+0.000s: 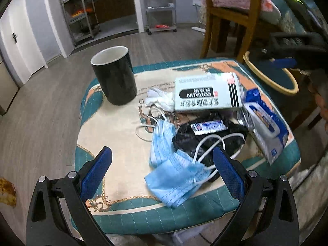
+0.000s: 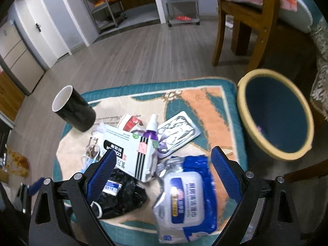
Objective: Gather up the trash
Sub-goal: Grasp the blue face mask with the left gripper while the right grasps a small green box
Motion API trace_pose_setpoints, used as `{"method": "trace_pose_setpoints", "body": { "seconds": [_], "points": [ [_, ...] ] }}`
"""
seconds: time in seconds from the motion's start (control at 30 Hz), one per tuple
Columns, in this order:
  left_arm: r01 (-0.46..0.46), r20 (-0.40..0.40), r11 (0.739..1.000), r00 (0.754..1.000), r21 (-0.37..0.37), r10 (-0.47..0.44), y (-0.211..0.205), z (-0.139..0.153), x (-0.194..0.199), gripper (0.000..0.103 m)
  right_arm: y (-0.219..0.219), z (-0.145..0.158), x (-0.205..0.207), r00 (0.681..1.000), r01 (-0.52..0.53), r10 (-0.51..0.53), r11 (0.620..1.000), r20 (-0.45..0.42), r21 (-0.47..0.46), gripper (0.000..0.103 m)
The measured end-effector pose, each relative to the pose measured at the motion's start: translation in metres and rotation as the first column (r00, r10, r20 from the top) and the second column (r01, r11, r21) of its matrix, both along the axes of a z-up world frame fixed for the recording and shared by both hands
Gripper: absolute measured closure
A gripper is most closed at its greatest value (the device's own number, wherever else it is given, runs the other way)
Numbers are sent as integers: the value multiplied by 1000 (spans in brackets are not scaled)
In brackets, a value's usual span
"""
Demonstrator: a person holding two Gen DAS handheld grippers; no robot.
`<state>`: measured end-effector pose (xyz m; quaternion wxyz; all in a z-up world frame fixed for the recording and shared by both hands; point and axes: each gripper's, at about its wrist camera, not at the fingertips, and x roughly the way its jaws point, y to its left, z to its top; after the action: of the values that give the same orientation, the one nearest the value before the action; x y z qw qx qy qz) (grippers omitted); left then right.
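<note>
A pile of trash lies on a cushioned stool (image 1: 114, 137). In the left wrist view a crumpled blue face mask (image 1: 174, 176) lies between the fingers of my open left gripper (image 1: 163, 157), beside a black mask (image 1: 207, 141). A white medicine box (image 1: 207, 92), a white tissue (image 1: 162, 99) and a blue wet-wipe pack (image 1: 264, 127) lie beyond. In the right wrist view my open right gripper (image 2: 164, 155) hovers over the wipe pack (image 2: 186, 196). The medicine box (image 2: 131, 147), a purple spray bottle (image 2: 151, 131) and a foil blister pack (image 2: 178, 131) lie ahead of it.
A black mug (image 1: 114, 75) stands upright at the stool's far left. A blue bin with a yellow rim (image 2: 274, 114) stands on the floor right of the stool. A wooden chair (image 2: 246, 20) stands behind it. Grey wood floor (image 2: 123, 57) stretches to shelving racks.
</note>
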<state>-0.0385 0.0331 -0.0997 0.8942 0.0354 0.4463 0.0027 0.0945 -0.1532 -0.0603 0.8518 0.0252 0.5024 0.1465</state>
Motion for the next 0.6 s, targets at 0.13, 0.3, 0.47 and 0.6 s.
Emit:
{"method": "trace_pose_setpoints", "body": {
  "seconds": [0.13, 0.3, 0.47, 0.6],
  "points": [
    [18, -28, 1000, 999, 1, -18, 6, -10, 1, 6, 14, -14, 10, 1000, -16, 15, 1000, -26, -20, 10],
    [39, -67, 999, 997, -19, -40, 10, -22, 9, 13, 27, -31, 21, 998, -33, 31, 999, -57, -27, 10],
    [92, -109, 995, 989, -45, -97, 6, -34, 18, 32, 35, -49, 31, 994, -60, 57, 998, -97, -23, 10],
    [144, -137, 986, 978, -82, -154, 1, -39, 24, 74, 42, -64, 37, 988, -86, 83, 996, -131, -19, 10]
  ]
}}
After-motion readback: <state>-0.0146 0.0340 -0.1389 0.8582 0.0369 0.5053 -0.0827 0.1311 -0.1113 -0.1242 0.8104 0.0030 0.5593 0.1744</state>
